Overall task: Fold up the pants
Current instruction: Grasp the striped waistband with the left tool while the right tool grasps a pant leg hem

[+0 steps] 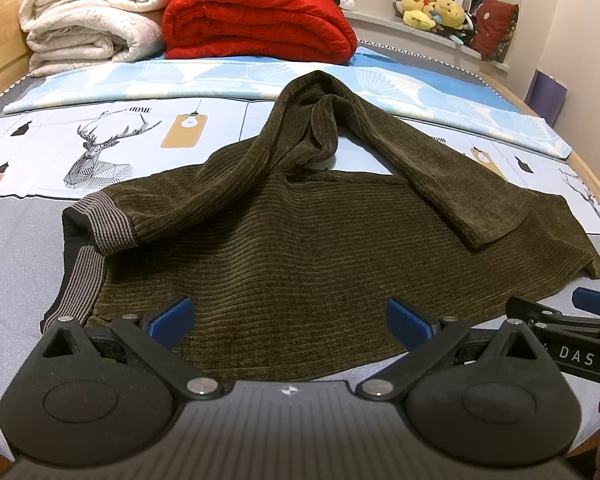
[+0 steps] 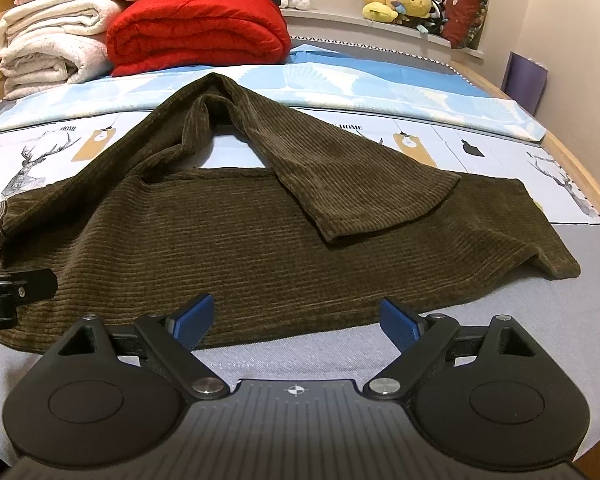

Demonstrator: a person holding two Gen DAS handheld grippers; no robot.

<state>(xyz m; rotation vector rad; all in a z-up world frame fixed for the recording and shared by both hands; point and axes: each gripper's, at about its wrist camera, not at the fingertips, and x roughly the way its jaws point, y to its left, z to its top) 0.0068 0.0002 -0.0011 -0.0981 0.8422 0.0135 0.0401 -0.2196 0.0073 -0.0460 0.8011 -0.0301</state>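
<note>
Red quilt beyond pants

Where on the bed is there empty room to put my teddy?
Bare grey sheet lies right of the brown pants, and a deer-print patch sits left of them. The far end is crowded with the red quilt and white blankets.

This is a home bedroom, shown by a bed with a deer-print sheet, folded white quilts and a red comforter stacked at its far end, and plush toys on the window ledge.
</note>
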